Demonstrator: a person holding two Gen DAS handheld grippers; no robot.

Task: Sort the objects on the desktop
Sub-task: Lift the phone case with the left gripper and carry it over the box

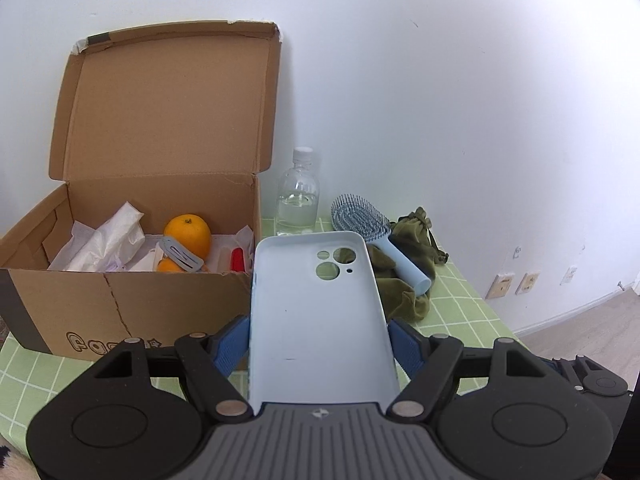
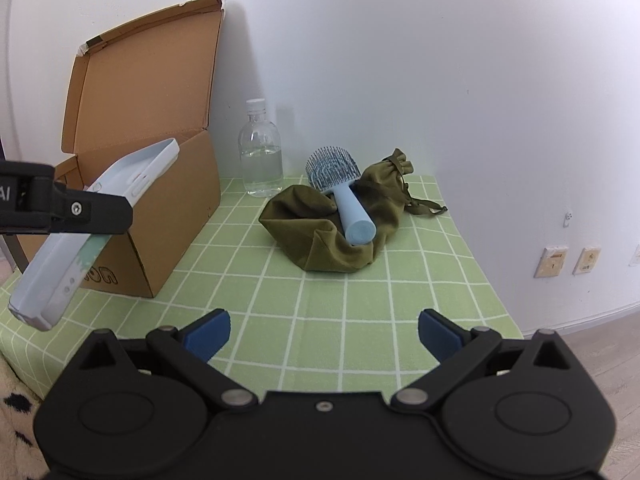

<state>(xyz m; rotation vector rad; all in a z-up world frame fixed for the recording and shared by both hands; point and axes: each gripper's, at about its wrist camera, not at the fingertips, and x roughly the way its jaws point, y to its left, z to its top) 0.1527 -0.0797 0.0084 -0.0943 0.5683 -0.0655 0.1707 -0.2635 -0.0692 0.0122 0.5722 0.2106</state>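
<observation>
My left gripper (image 1: 320, 346) is shut on a pale blue phone case (image 1: 320, 312) and holds it above the table, just right of the open cardboard box (image 1: 120, 304). The case also shows in the right wrist view (image 2: 96, 224), tilted, with the left gripper's black finger across it. The box holds an orange (image 1: 188, 234), white wrappers and small items. My right gripper (image 2: 322, 334) is open and empty above the green checked cloth (image 2: 320, 280). A blue hairbrush (image 2: 344, 196) lies on an olive drawstring bag (image 2: 340, 232).
A clear water bottle (image 2: 260, 152) stands against the white wall between the box and the bag. The box lid (image 2: 148, 76) stands up against the wall. The table's right edge drops to a wooden floor (image 2: 600, 340). Wall sockets (image 2: 552, 262) sit low on the wall.
</observation>
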